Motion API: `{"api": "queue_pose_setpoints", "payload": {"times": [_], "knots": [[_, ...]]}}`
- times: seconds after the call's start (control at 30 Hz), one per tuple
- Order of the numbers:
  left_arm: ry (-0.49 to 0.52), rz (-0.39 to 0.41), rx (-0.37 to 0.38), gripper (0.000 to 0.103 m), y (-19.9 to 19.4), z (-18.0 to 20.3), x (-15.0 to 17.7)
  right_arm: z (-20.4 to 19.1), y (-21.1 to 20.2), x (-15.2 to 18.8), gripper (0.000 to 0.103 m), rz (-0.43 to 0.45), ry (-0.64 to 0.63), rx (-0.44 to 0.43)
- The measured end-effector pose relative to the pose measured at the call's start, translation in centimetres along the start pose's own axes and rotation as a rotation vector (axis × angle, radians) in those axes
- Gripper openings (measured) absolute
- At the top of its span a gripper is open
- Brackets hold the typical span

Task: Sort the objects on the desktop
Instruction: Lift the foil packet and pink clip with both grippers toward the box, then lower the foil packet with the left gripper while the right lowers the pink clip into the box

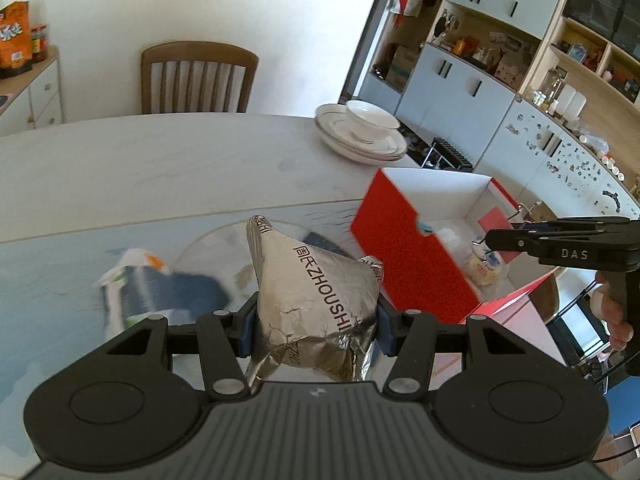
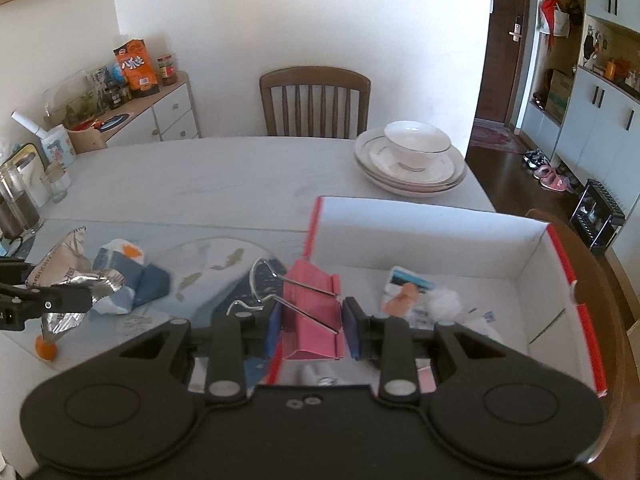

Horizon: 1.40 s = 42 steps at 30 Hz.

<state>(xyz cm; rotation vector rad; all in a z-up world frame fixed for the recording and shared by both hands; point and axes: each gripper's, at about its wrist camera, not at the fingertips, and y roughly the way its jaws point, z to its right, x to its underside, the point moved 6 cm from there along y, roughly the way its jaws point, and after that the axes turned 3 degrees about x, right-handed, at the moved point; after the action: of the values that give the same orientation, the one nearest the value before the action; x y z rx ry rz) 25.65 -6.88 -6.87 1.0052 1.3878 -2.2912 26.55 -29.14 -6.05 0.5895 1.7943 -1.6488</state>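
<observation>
While the left gripper (image 1: 316,326) clamps a crinkled foil packet (image 1: 316,300), the right gripper (image 2: 314,330) pinches a pink binder clip (image 2: 312,316)

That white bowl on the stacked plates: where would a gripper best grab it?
Probably the rim of the white bowl, coming from above with one finger inside and one outside. It stands upright and open on the plates, and its flared body looks too wide to span.

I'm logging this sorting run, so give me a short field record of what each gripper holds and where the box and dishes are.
left gripper: shut on silver foil packet
right gripper: shut on pink binder clip, at the box's left wall
red box: open, white inside, several small items in it
dishes: bowl on stacked plates, far right of table
</observation>
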Motion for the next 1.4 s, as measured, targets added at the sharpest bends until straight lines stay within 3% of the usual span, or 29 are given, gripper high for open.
{"api": "queue_pose_setpoints", "payload": {"times": [0.93,1.2,1.4], "knots": [[0.178,-0.049,0.117,0.054,10.7,14.1,-4.8,12.4,2.7,0.5,0.031,-0.024,0.056,0.064],[0.269,-0.120,0.144,0.054,14.6,17.9,-4.3,15.0,5.2,0.9,0.031,-0.069,0.069,0.086],[0.315,-0.179,0.120,0.054,18.0,19.4,-3.7,15.8,7.0,0.9,0.031,-0.087,0.061,0.087]]}}
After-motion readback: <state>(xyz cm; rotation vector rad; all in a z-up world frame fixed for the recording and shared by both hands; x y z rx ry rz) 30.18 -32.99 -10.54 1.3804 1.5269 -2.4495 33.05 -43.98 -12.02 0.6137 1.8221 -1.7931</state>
